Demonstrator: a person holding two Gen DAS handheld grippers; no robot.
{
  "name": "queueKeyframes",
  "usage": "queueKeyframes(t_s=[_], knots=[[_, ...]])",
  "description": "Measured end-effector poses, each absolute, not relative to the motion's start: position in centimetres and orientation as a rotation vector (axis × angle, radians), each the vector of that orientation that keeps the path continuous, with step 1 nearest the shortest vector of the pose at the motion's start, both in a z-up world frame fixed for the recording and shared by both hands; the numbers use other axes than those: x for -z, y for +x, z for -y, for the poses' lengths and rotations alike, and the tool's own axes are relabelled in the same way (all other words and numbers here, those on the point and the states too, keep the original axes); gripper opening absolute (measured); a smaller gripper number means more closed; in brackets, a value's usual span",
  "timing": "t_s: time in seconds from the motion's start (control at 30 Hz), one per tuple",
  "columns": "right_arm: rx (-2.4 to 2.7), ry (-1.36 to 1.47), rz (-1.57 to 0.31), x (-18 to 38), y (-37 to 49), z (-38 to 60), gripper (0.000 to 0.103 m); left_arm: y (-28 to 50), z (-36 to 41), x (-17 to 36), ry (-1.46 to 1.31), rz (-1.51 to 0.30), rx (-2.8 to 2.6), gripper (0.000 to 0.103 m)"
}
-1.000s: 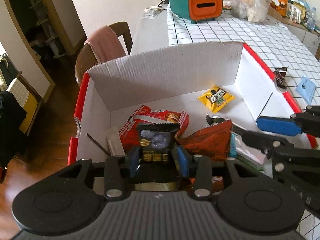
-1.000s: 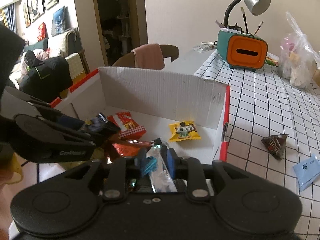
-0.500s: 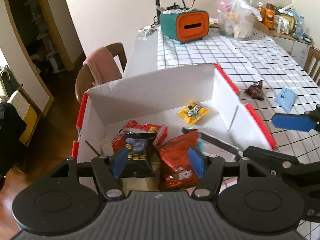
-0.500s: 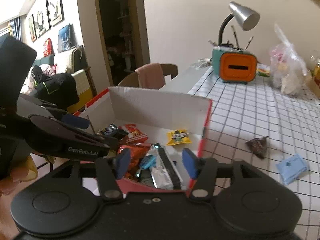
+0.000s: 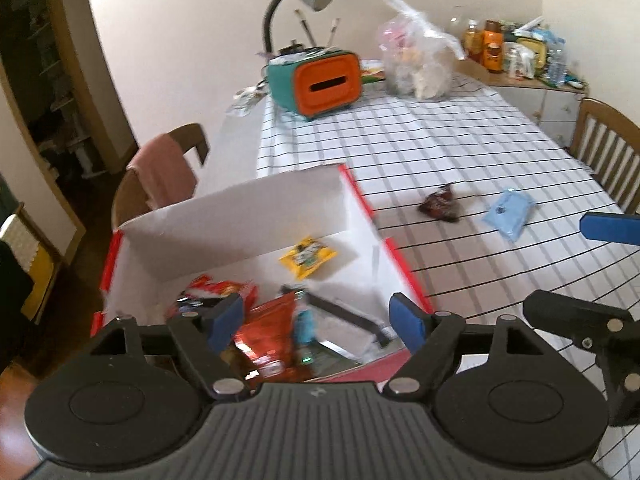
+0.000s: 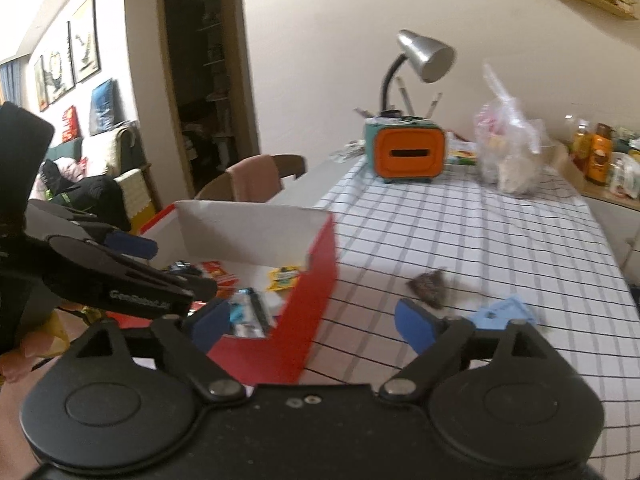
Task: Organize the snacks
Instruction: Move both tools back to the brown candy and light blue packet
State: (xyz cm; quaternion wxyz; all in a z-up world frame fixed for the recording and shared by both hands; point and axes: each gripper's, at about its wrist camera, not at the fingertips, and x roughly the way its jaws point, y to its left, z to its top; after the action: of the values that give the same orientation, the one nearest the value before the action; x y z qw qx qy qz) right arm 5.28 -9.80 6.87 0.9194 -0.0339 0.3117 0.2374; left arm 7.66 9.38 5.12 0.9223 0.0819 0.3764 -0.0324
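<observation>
Left wrist view: your left gripper (image 5: pixel 318 320) hangs above the near end of the red-and-white cardboard box (image 5: pixel 248 216), its blue pads spread wide with nothing between them. Inside the box, from left to right, lie a red-and-white checked packet (image 5: pixel 218 290), a shiny red bag (image 5: pixel 268 330), a small teal-tipped wrapper (image 5: pixel 305 322), a dark-edged clear pack (image 5: pixel 344 316) and, further back, a yellow sachet (image 5: pixel 307 256). To the right of the box, on the checked tablecloth (image 5: pixel 440 148), sit a dark brown chocolate pouch (image 5: pixel 439 205) and then a pale blue packet (image 5: pixel 508 214), near each other but apart. At the far right your right gripper (image 6: pixel 314 322) is held over the box's right wall and the cloth, jaws wide and empty; in its own view the brown pouch and blue packet lie just past its right finger (image 6: pixel 414 326). A teal-and-orange tissue box (image 5: pixel 320 80) stands at the table's far end
</observation>
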Motion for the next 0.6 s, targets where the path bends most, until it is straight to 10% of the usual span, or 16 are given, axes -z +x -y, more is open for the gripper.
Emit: queueKeyframes(t_s=[0.6], knots=[[-0.25, 0.037, -0.692, -4.6, 9.7, 23.8, 0.102, 15.7, 4.0, -4.4, 0.234, -0.819, 0.178, 0.088]])
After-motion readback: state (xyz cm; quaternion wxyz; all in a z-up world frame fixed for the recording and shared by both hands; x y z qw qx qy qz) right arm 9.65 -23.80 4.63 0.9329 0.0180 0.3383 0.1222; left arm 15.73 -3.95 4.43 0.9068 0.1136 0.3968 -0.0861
